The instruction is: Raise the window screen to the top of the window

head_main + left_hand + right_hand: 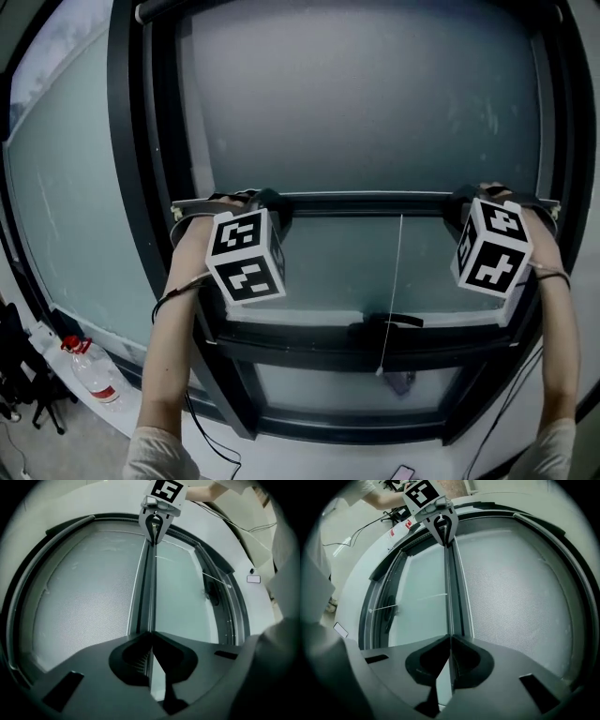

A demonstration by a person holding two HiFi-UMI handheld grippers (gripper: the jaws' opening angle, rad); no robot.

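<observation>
Clamping the screen bar (366, 199) near its two ends, the left claw (269, 201) and the right claw (463, 202) each had jaws drawn narrow onto the bar's thin edge, with nothing else between them. Item: window screen, its mesh (89, 597) stretched above the claws, and its bar running level from one claw to the other at about mid-height of the window frame (127, 141). Progress, as judged: grip taken at both ends, lift part-way at most. The top of the frame lay well above both claws, so most of the upward travel appeared outstanding. Below the claws were bare glass, a dark handle (386, 323), and a thin cord (394, 281) hanging from the bar, nearer the right claw than the left. Differences between views: the head view alone showed the bar's height against the whole frame, both forearms, and a bottle (92, 367) on the floor well below and outward of the left claw. It did not let the jaws' closure be read. The left gripper view showed its jaws meeting on the bar, with mesh on one side, glass on the other, and the right claw pinching the far end. The right gripper view gave the mirror of this, with the left claw at the far end.
</observation>
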